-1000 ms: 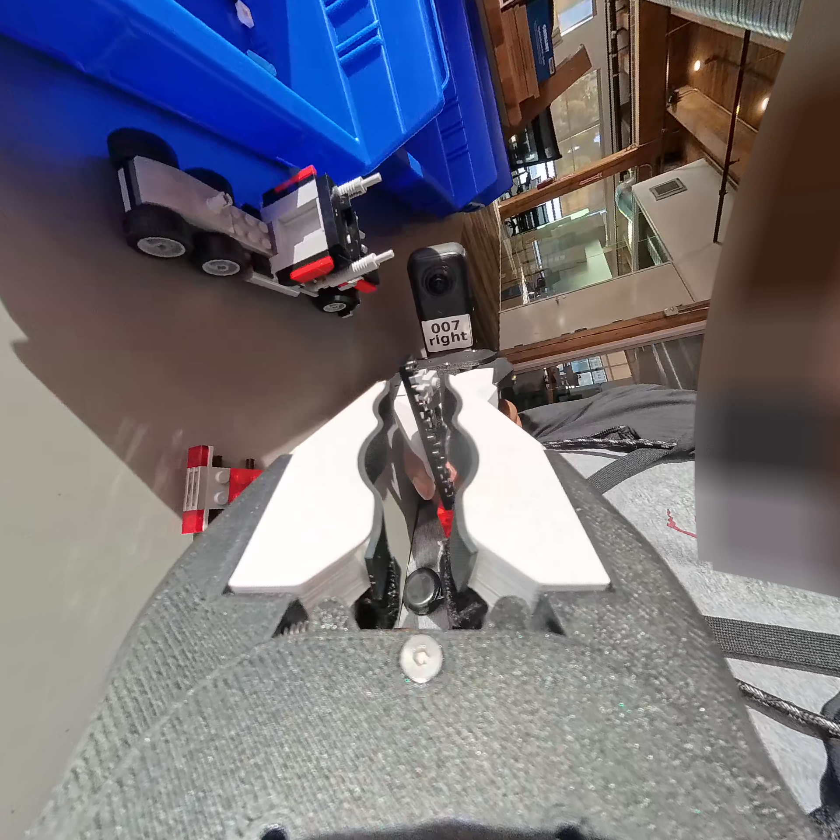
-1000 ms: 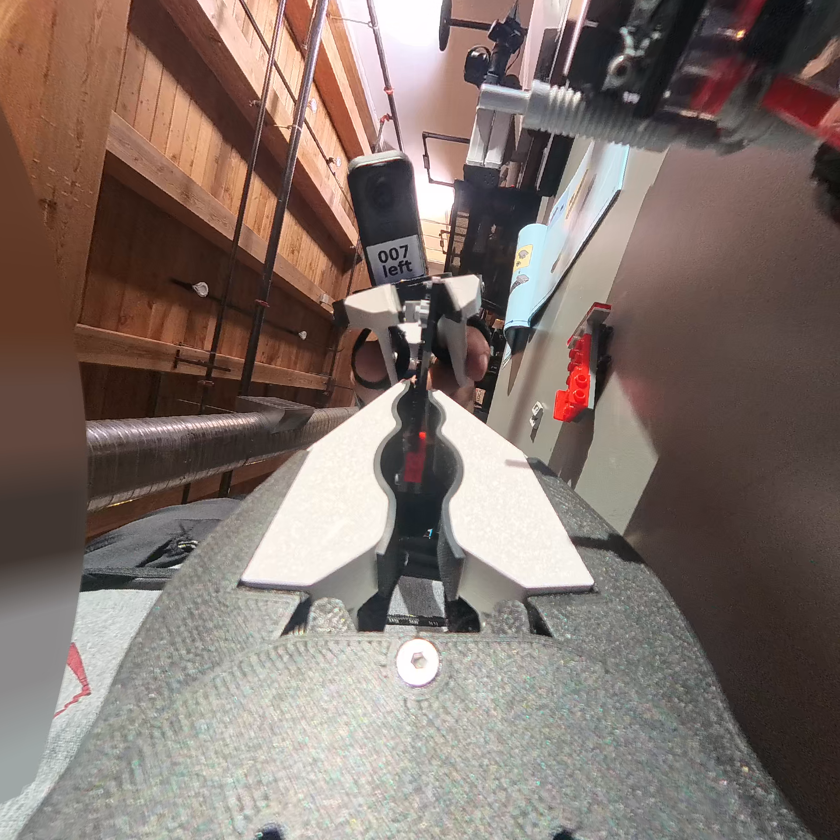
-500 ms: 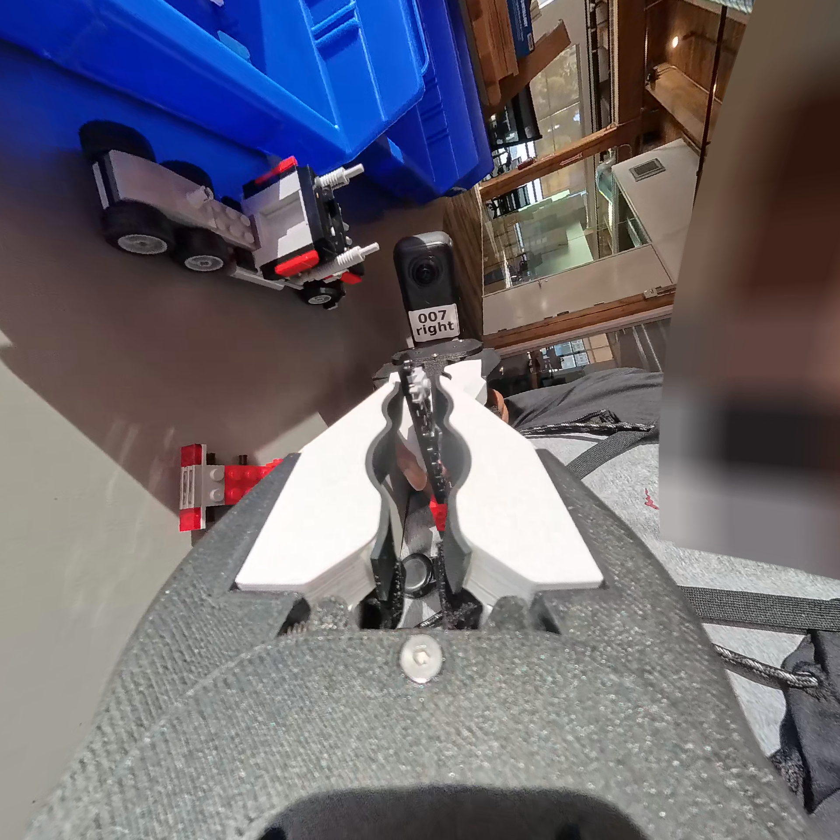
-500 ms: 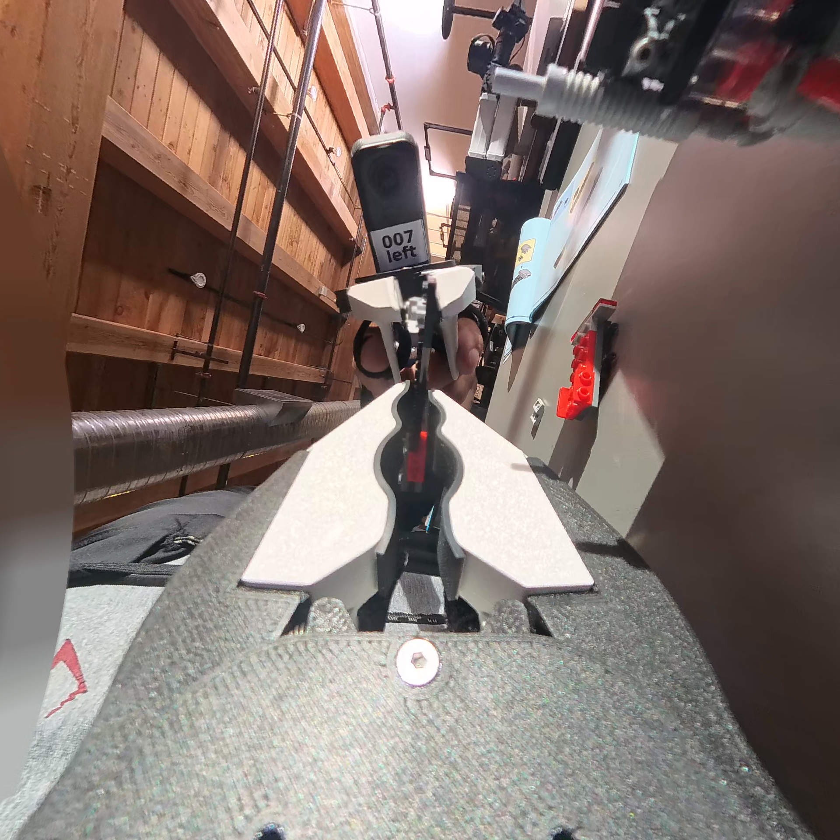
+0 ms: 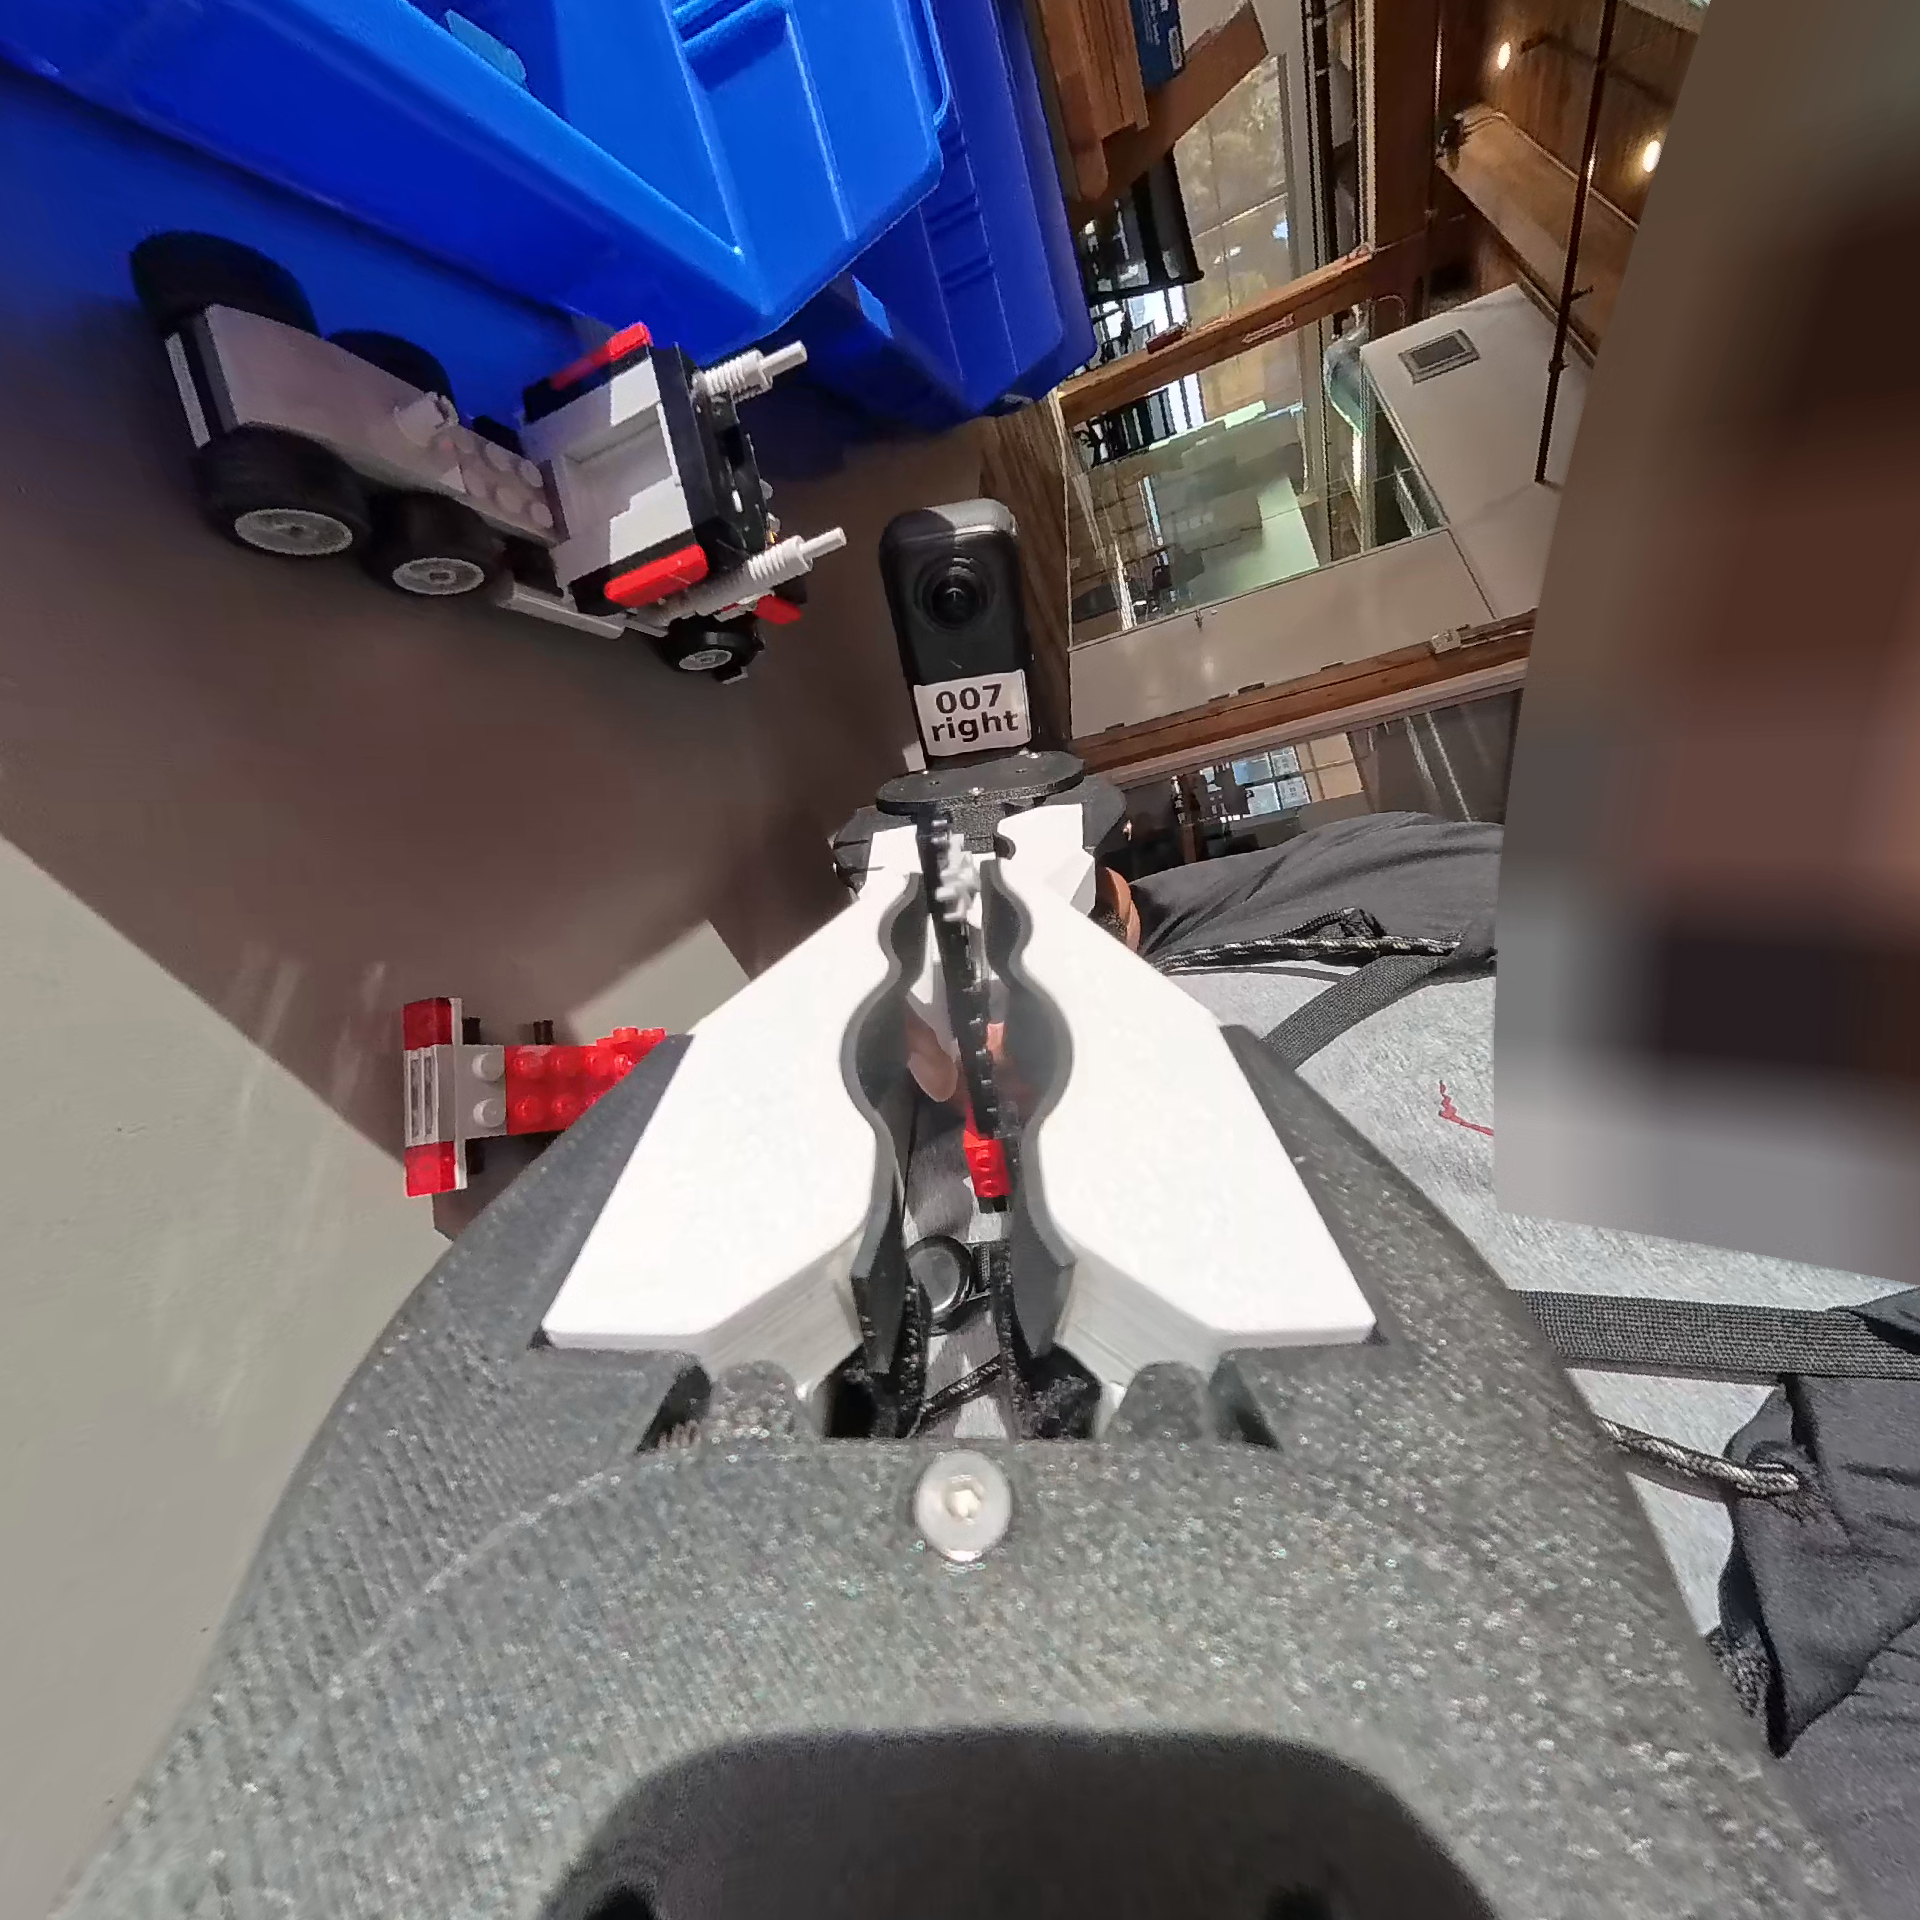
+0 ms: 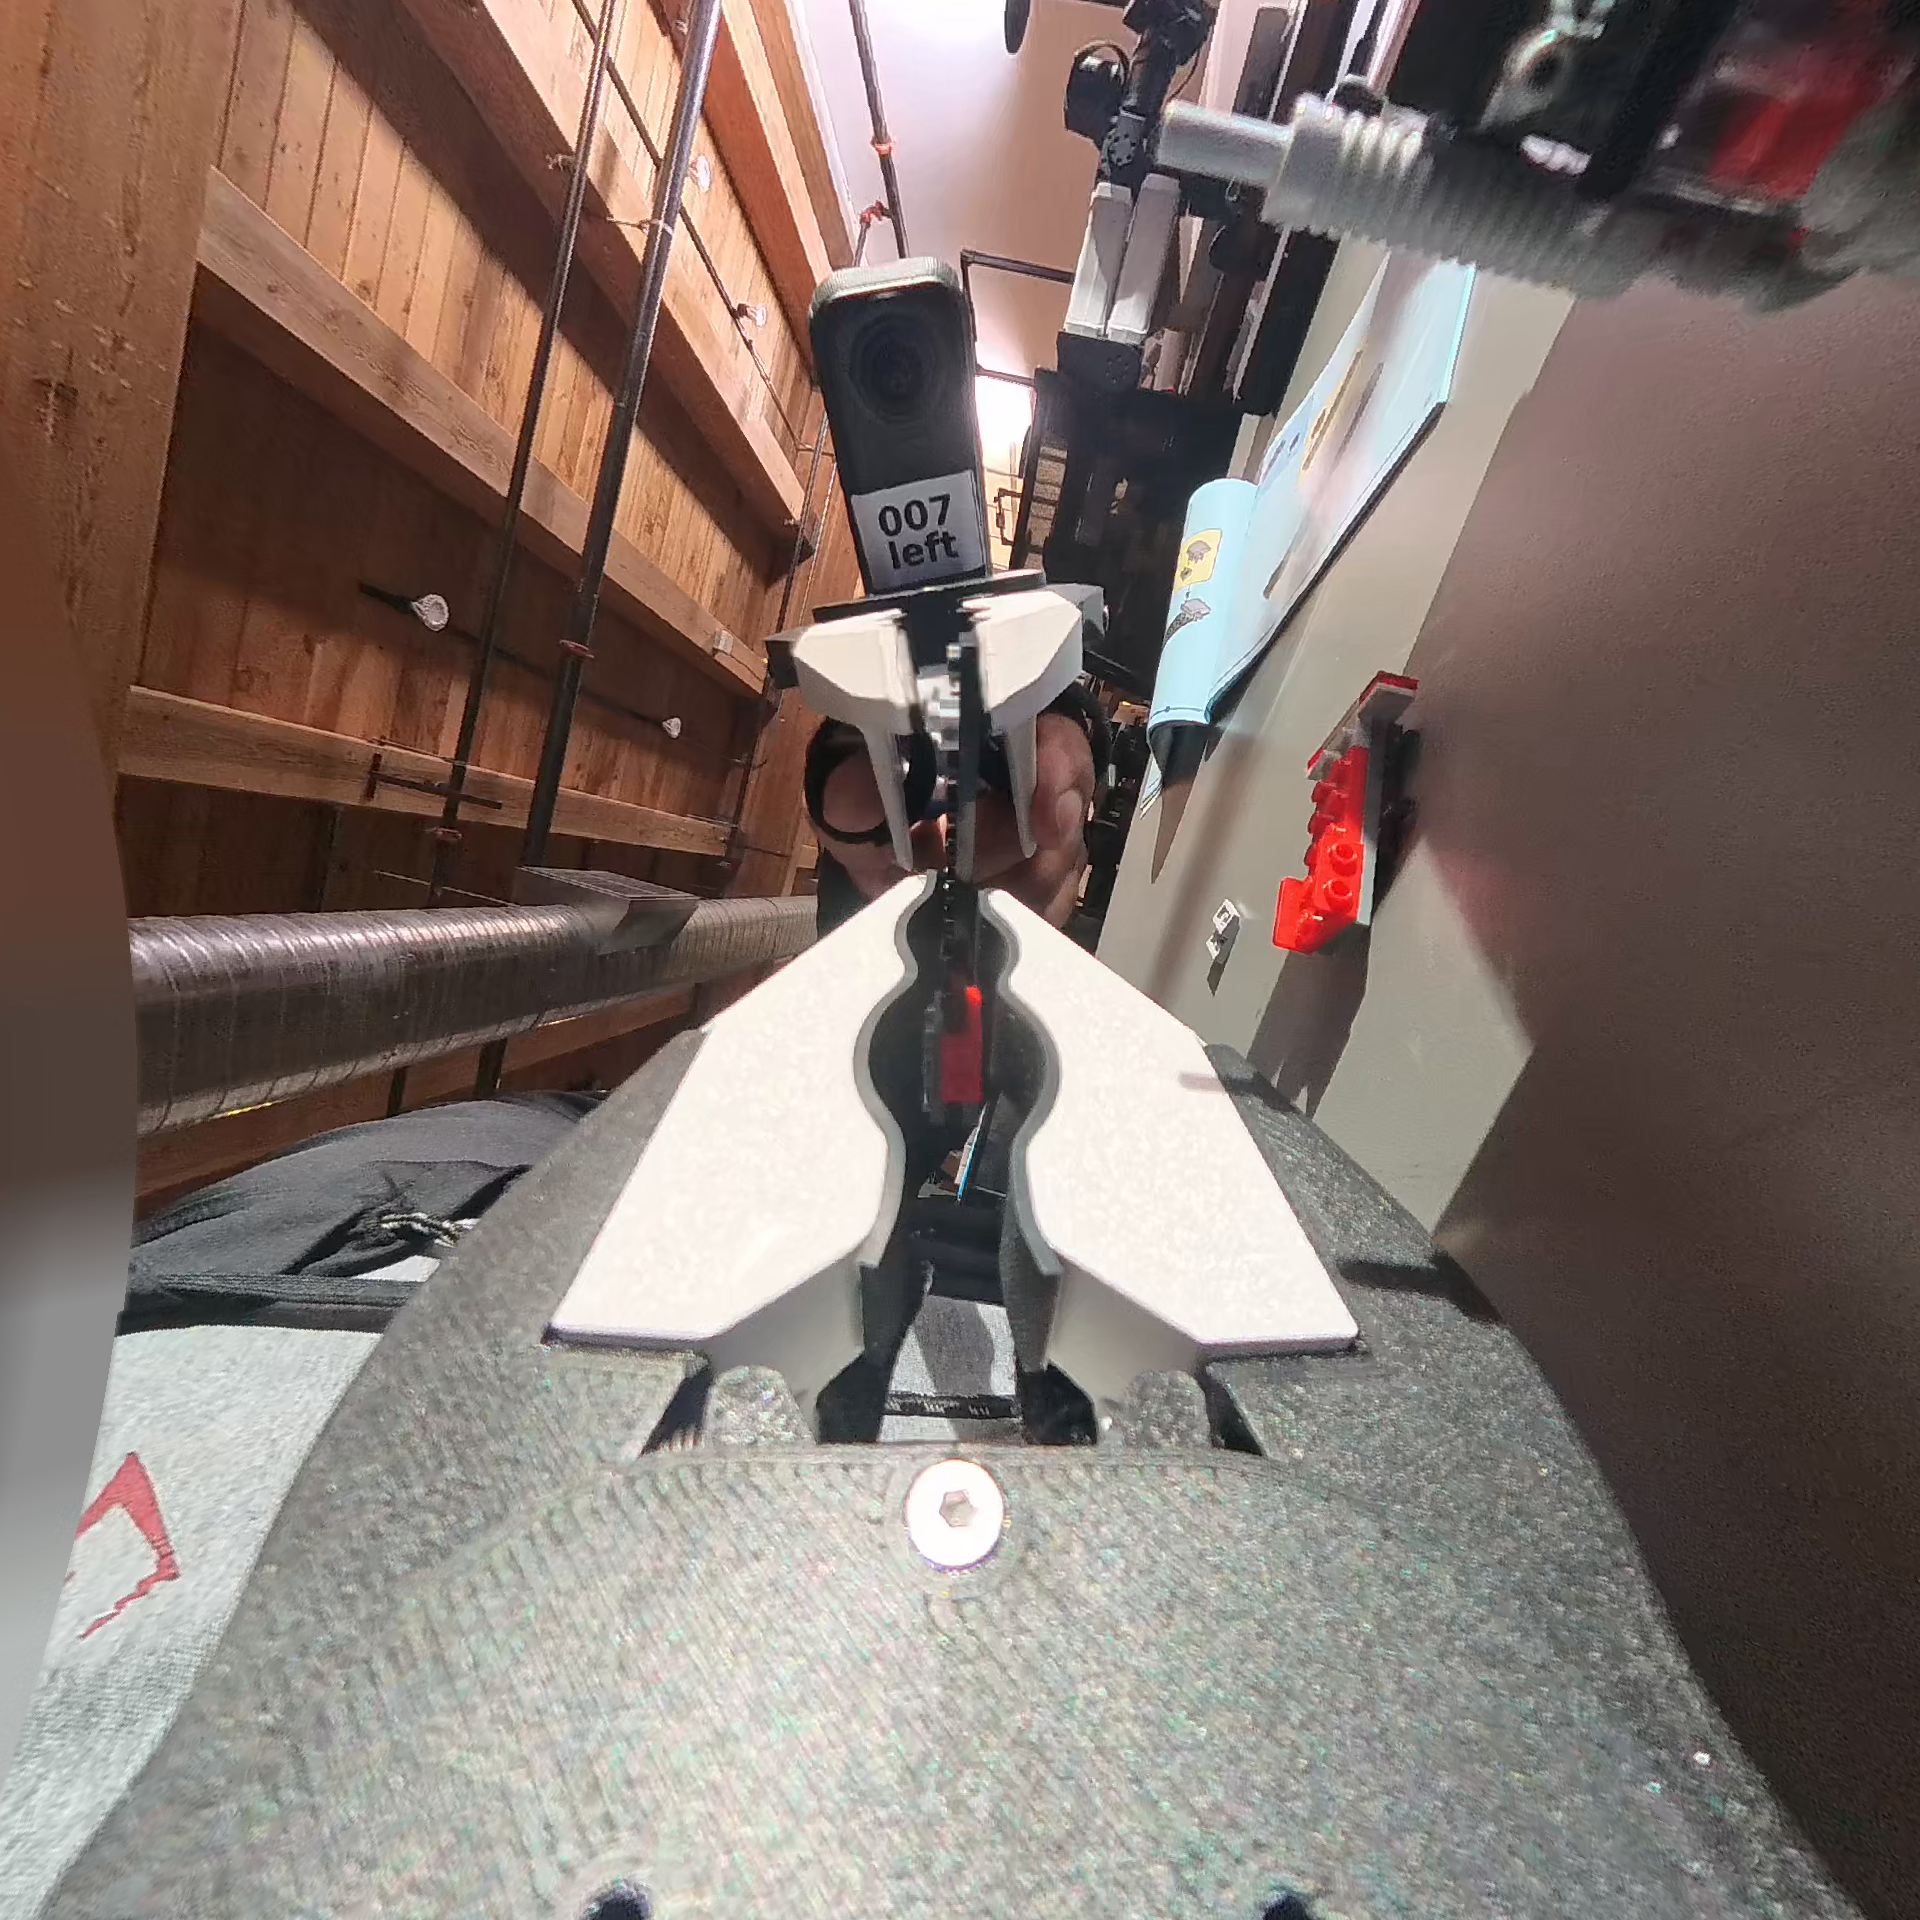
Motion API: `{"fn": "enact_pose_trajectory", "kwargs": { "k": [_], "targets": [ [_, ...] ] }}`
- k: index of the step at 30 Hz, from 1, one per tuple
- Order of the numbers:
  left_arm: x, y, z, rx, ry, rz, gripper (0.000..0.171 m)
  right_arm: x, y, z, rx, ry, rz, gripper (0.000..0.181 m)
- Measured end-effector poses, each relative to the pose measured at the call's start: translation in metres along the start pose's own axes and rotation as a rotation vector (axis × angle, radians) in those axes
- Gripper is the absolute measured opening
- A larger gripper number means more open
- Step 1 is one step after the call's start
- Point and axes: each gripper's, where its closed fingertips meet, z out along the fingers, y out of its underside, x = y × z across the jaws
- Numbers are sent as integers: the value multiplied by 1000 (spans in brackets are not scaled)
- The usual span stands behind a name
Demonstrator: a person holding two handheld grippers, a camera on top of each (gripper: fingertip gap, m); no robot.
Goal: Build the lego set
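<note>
My left gripper (image 5: 954, 885) and right gripper (image 6: 953, 891) face each other tip to tip, off the table edge. Both are shut on the same thin black lego plate (image 5: 971, 1023), held edge-on. The plate carries a small red piece (image 5: 985, 1155) and a small grey piece (image 5: 956, 883) at its end. The plate (image 6: 961, 748) and red piece (image 6: 961, 1049) also show in the right wrist view, with the left gripper (image 6: 961, 831) beyond. The right gripper (image 5: 971, 847) shows beyond my left fingers. A hand holds each gripper.
A grey, black and red lego truck (image 5: 468, 499) stands on the table by blue bins (image 5: 540, 166). A red and grey sub-assembly (image 5: 499, 1091) lies near the table edge, also in the right wrist view (image 6: 1340, 852). An open instruction booklet (image 6: 1309, 488) and a small grey piece (image 6: 1226, 925) lie farther along. The tips of both grippers are at nearly the same place.
Both grippers stay clamped on the black plate. The pair has drifted only slightly, so the truck and sub-assembly sit a little differently in the views.
</note>
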Motion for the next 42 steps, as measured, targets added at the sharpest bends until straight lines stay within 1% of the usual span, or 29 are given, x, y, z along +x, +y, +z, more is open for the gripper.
{"fn": "enact_pose_trajectory", "kwargs": {
  "k": [14, 27, 31, 35, 38, 42],
  "targets": [
    [0, 2, 0, 2, -21, 34, 10, 0, 2, 1, -11, 6, -8, 6],
    [-1, 5, -2, 5, -65, 118, 10, 1, 4, 2, -23, 15, -14, 6],
    [3, 4, -2, 12, -73, 171, 10, 0, 3, 2, -20, 14, -19, 6],
    [12, 3, -3, 20, -66, 275, 10, -5, 1, 1, -20, 5, -68, 7],
    [15, 3, -4, 27, -68, 348, 10, -9, -5, -2, 0, 10, -133, 12],
    [17, 7, -7, 37, -63, 399, 10, -15, -17, -7, 33, 34, -254, 20]
  ]
}}
